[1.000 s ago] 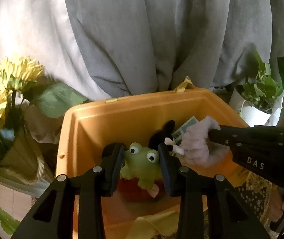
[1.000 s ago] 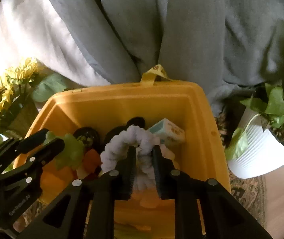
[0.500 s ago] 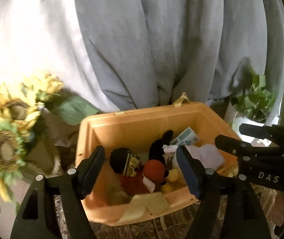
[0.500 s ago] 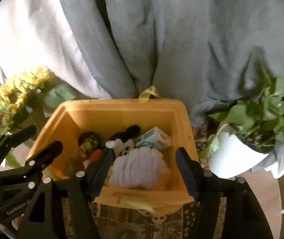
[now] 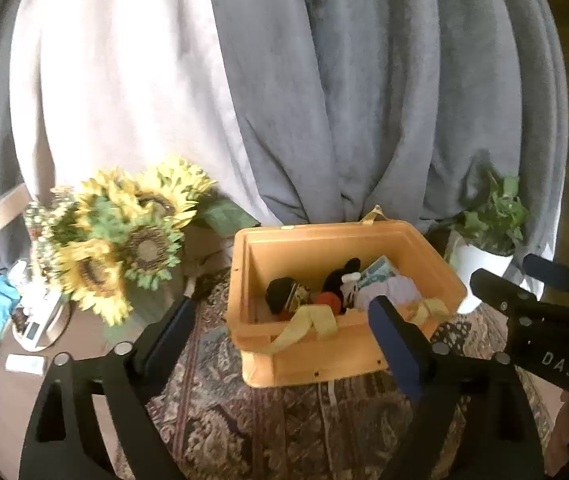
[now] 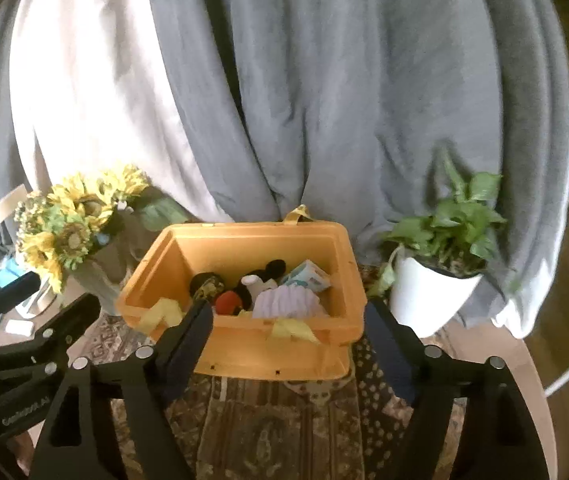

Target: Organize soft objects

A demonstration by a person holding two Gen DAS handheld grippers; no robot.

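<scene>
Bin sits on patterned rug, holding mouse plush, purple fluffy toy, dark toy, red ball and small carton. My left claw is spread wide, empty, held above the rug short of the bin. My right claw is also wide open, empty, in front of the bin. Sunflowers left, potted plant right, grey curtain behind.
</scene>
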